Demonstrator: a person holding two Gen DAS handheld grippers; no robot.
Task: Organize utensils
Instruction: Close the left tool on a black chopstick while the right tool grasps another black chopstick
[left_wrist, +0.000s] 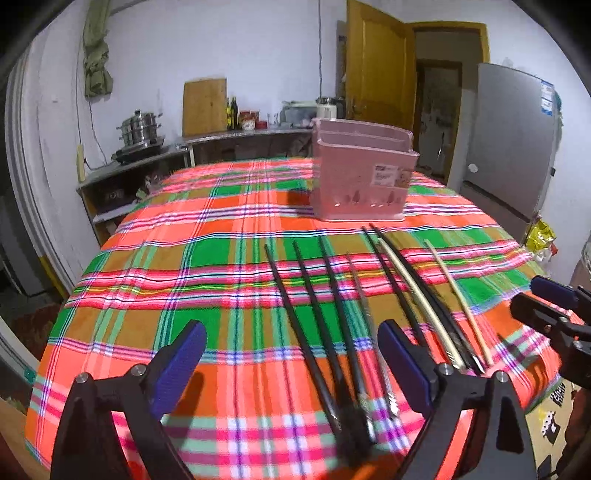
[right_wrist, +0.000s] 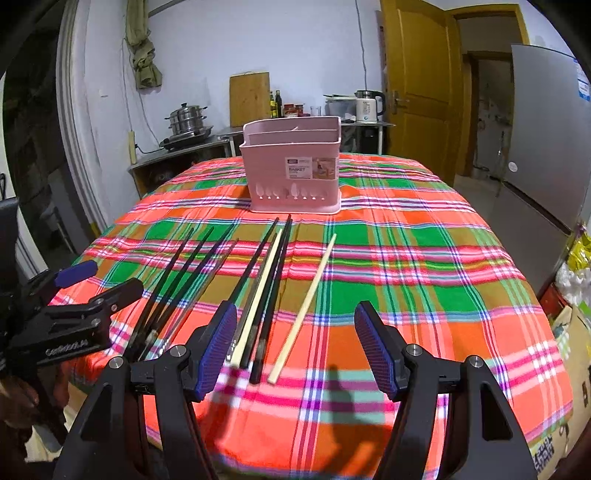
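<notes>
Chopsticks (right_wrist: 258, 284) lie loose on the plaid tablecloth (right_wrist: 424, 258) in the near half of the table, their far tips directed toward a pink utensil basket (right_wrist: 295, 173) that stands upright nearer the far edge. A left-hand cluster of dark sticks (left_wrist: 317, 314) fans out from a common near end; blur hides their exact number. A second cluster beside it mixes dark sticks with one pale stick (right_wrist: 255, 295), and a single pale chopstick (right_wrist: 303, 310) lies apart on the side toward the table's right edge. The basket is divided into compartments, carries a printed label on its front wall, and has leaf-shaped cut-outs along its base.

Left gripper (left_wrist: 291, 369) hangs above the near end of the dark cluster, its blue-padded jaws spread wide with the sticks seen between them; the pads press on nothing. Right gripper (right_wrist: 295, 350) hangs above the near ends of the mixed cluster and the lone pale stick, jaws likewise released and grasping nothing. Each gripper appears at the border of the other's view.

Behind the table stand a counter with a steel steamer pot (right_wrist: 186, 118), a wooden cutting board (right_wrist: 249, 99), an electric kettle (right_wrist: 367, 107), a yellow door (right_wrist: 417, 85) and a grey refrigerator (right_wrist: 546, 129).
</notes>
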